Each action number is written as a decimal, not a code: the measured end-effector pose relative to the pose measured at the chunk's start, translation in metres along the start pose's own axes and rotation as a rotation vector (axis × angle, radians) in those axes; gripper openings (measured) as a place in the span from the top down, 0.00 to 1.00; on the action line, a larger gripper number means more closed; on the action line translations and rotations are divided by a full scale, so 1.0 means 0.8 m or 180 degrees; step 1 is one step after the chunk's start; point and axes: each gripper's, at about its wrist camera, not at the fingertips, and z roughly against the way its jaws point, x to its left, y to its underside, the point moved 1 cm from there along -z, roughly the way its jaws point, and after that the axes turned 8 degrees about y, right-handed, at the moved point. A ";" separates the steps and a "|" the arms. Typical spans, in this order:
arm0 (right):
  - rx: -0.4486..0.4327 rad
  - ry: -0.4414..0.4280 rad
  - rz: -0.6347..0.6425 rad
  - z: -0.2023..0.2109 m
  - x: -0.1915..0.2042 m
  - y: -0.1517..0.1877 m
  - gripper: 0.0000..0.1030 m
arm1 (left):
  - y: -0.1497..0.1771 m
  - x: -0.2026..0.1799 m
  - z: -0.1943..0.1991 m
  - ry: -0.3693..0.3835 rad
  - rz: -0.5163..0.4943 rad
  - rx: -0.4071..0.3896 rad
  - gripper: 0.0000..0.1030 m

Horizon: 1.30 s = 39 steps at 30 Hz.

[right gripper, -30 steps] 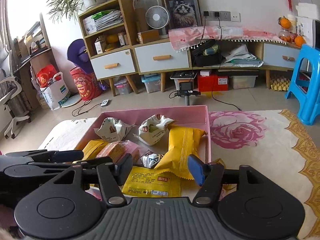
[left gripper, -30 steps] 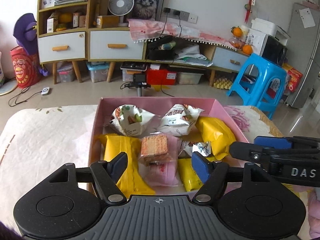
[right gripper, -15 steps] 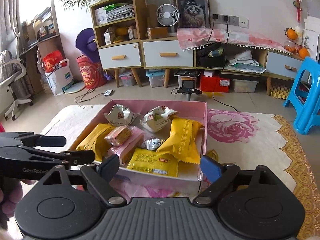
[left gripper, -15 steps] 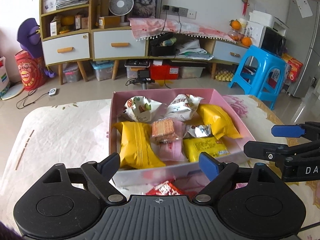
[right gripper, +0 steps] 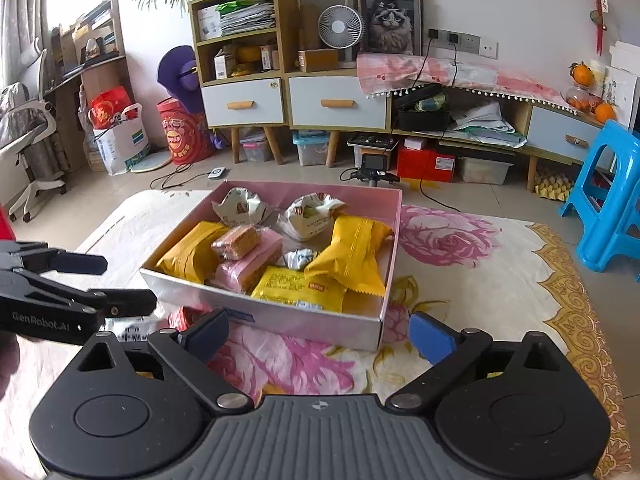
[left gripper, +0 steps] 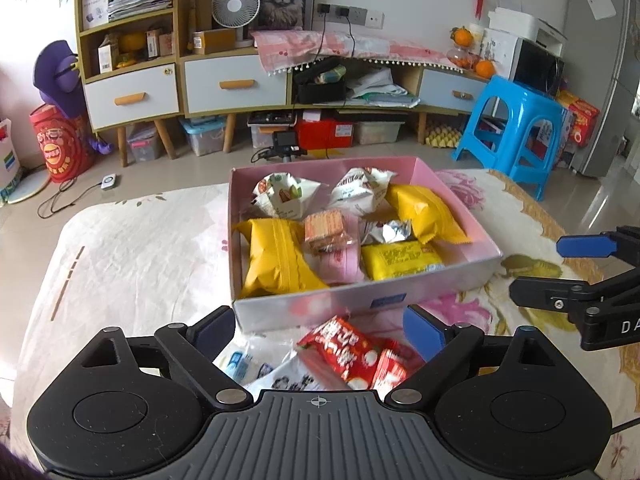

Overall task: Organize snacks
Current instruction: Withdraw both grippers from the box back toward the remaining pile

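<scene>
Lying on a floral cloth (left gripper: 132, 256) over the desk, a pink box (left gripper: 360, 304) holds the sorted snacks. From left to right inside it are a yellow packet (left gripper: 276, 256), a wafer pack (left gripper: 324, 230) atop a pink pack (left gripper: 344, 262), a flat yellow packet (left gripper: 400, 260) and another yellow packet (left gripper: 424, 212) at the right wall, with two white wrappers (left gripper: 286, 196) along the far wall. Outside the box, just before its near wall, lie a white wrapper (left gripper: 280, 376) and a red snack packet (left gripper: 352, 352). The left tool (left gripper: 320, 330) hangs above these two, its jaws having just been opening, now wide apart with nothing gripped. The right tool (right gripper: 318, 332) is near the box's right corner, its jaws likewise just opened wide and empty.
</scene>
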 end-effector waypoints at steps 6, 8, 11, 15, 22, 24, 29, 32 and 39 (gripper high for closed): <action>0.0104 -0.0033 0.0113 0.003 0.002 0.021 0.10 | 0.018 0.006 0.009 -0.0112 -0.0195 0.0087 0.10; 0.0132 -0.0048 0.0167 0.004 0.004 0.029 0.10 | 0.025 0.011 0.012 -0.0151 -0.0251 0.0125 0.10; 0.0157 -0.0065 0.0266 0.006 0.006 0.038 0.10 | 0.034 0.019 0.016 -0.0192 -0.0303 0.0175 0.10; 0.0209 -0.0064 0.0339 0.005 0.010 0.049 0.09 | 0.047 0.030 0.020 -0.0220 -0.0367 0.0244 0.10; 0.0275 -0.0114 0.0490 -0.001 0.023 0.058 0.09 | 0.066 0.035 0.022 -0.0073 -0.0754 0.0254 0.10; 0.0267 -0.0144 0.0554 -0.001 0.030 0.060 0.09 | 0.070 0.031 0.022 -0.0009 -0.0919 0.0238 0.10; 0.0282 -0.0246 0.0710 -0.002 0.048 0.065 0.09 | 0.067 0.020 0.016 0.0158 -0.1075 0.0219 0.12; 0.0317 -0.0281 0.0711 -0.007 0.055 0.066 0.09 | 0.062 0.014 0.007 0.0229 -0.1082 0.0252 0.13; 0.0506 -0.0277 0.0697 -0.024 0.071 0.076 0.09 | 0.051 0.005 -0.016 0.0346 -0.1078 0.0366 0.48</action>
